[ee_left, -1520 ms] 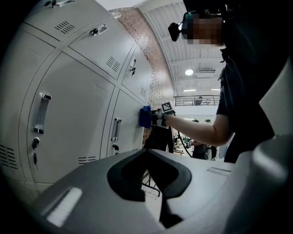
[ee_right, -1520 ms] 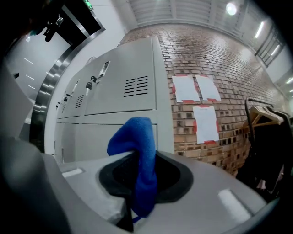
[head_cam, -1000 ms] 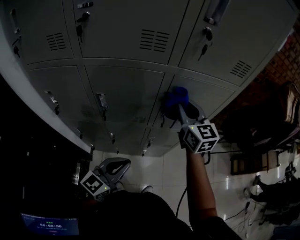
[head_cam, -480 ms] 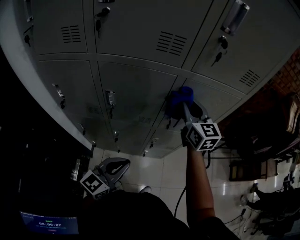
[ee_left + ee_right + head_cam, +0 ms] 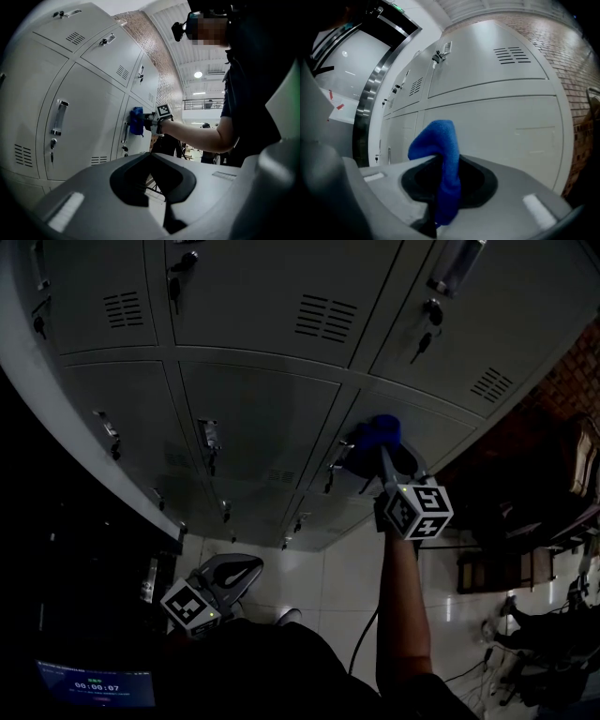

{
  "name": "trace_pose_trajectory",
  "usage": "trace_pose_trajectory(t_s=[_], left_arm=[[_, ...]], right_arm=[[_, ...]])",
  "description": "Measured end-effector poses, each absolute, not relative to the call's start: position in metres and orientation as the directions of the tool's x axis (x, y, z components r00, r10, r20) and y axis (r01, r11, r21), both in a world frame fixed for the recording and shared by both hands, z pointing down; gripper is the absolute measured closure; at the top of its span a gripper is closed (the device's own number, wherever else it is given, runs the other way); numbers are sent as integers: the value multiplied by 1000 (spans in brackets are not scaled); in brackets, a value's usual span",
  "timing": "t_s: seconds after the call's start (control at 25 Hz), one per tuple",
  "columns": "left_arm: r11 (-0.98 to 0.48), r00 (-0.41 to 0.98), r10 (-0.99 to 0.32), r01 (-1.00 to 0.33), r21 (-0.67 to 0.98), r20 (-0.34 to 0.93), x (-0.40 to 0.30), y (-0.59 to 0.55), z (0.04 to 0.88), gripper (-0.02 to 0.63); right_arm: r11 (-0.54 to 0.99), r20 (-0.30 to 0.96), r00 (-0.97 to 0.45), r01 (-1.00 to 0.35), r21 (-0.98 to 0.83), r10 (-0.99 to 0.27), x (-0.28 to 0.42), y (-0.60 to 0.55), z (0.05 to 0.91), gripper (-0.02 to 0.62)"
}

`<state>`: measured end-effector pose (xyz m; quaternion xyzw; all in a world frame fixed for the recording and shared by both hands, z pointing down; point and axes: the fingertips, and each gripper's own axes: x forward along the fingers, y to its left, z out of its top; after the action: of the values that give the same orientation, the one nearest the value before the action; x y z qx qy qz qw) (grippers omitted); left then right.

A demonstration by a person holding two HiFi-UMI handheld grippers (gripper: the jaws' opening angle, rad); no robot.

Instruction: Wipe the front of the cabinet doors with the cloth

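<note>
The left gripper (image 5: 239, 570) hangs low and idle, its 2 jaws closed together on nothing, well below and to the left of the work. Ahead of it and above it stand the grey cabinet doors (image 5: 258, 413).

The right gripper (image 5: 382, 451) is held out at arm's length. It is clenched on the blue cloth (image 5: 443, 154), which stands up from between its jaws as a folded wad. The wad appears pressed to the door straight ahead of those jaws, just to the right of a handle (image 5: 125, 132).

The step in hand looks like wiping that door. To do it well, keep the gripper square to the panel so the wad's broad side lies flat, not just its tip. The wad is narrow, so use steady pressure and overlapping strokes, finishing 1 door before the next. Near the handle beside the jaws, slow down: a snag there could drag the cloth out of the grip.
</note>
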<state>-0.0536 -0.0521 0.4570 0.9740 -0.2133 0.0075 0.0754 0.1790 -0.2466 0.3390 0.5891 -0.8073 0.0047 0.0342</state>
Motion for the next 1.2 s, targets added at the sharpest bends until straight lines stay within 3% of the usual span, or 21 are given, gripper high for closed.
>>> trace_pose_trajectory(t_s=[0.8, 1.2], left_arm=[[-920, 934, -353, -358, 159, 61, -17, -52, 462, 606], [-928, 940, -338, -340, 153, 39, -13, -48, 461, 606]], right_arm=[[1, 59, 0, -1000, 9, -998, 356, -213, 342, 525], [-24, 36, 24, -1000, -19, -999, 349, -198, 348, 525]])
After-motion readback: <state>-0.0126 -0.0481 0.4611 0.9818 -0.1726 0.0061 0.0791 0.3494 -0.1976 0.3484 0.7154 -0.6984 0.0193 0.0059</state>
